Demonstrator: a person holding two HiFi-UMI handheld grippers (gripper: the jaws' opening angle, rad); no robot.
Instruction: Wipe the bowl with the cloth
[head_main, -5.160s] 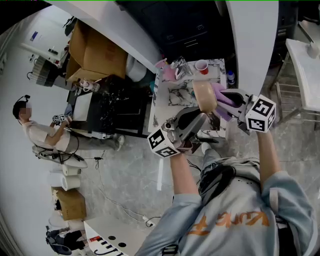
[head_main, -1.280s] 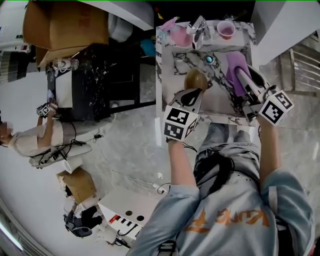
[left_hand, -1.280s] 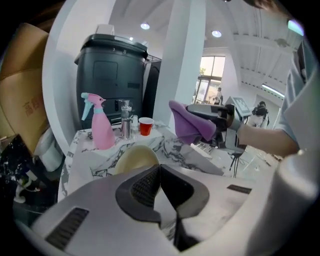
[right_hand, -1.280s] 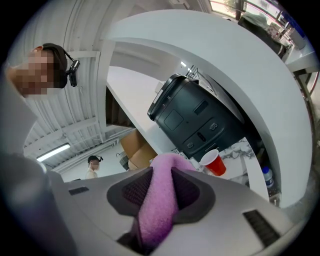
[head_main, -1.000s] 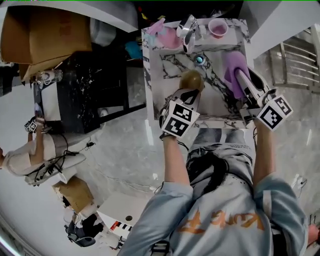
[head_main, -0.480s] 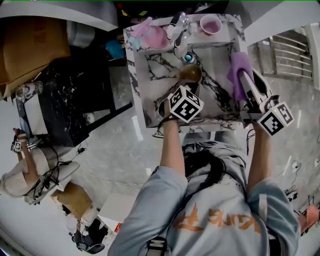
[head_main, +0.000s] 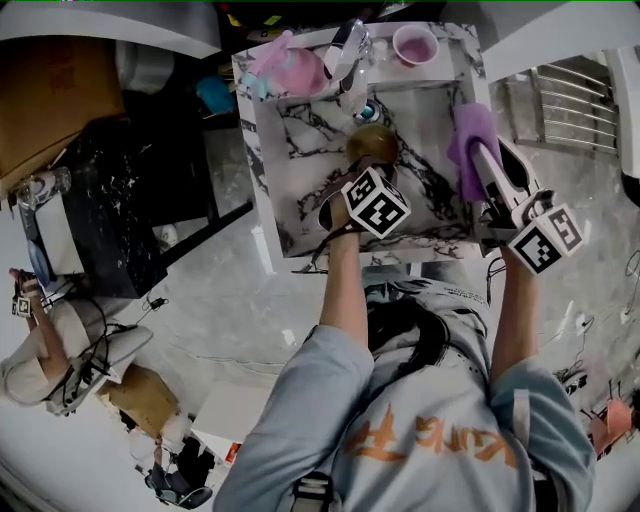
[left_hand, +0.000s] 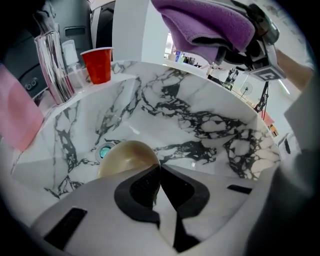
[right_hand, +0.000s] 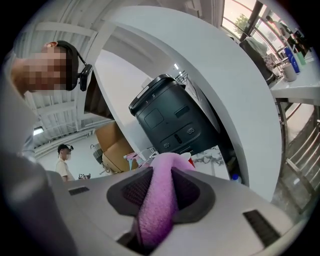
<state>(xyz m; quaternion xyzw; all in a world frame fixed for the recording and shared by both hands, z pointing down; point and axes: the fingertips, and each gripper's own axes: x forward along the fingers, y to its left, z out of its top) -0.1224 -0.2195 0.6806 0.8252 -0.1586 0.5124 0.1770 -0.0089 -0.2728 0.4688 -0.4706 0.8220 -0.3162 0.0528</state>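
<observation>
**Item 1.** White marble-patterned rectangular sink (head_main: 290, 170): glossy, with black veins. A small teal round drain (left_hand: 105, 150) sits in its floor.

**Item 2.** Golden-brown round bowl (left_hand: 125, 156): smooth, thin-walled, with a soft sheen.
- It sits low inside the sink, just beside the drain.
- Its domed outer side faces your left gripper's camera.
- No view shows whether it rests on the sink floor.

**Item 3.** Your left gripper (left_hand: 159, 172): pale grey shell with black ribbed pads.
- The pads are pressed almost together and pinch the bowl's thin rim at its near edge.
- The tool points steeply down into the sink.

**Item 4.** Purple thick fleecy cloth (head_main: 470, 135): folded, with a soft nap.
- It hangs above the right side of the sink, apart from the bowl.

**Item 5.** Your right gripper (right_hand: 161, 175): same grey shell and ribbed pads.
- The pads are clamped on a fold of the cloth, which bulges out between and past them.

**Item 6.** On the ledge behind the sink:
- A shiny metal tap (head_main: 350, 55).
- A red tapered plastic cup (left_hand: 98, 64).
- A pink matte piece (head_main: 285, 65), material unclear.

**Item 7.** Surroundings:
- A dark grey rounded plastic unit with buttons (right_hand: 170, 117).
- A brown cardboard box (right_hand: 112, 142).
- A seated person (head_main: 45, 350), at the lower left of the head view.
</observation>
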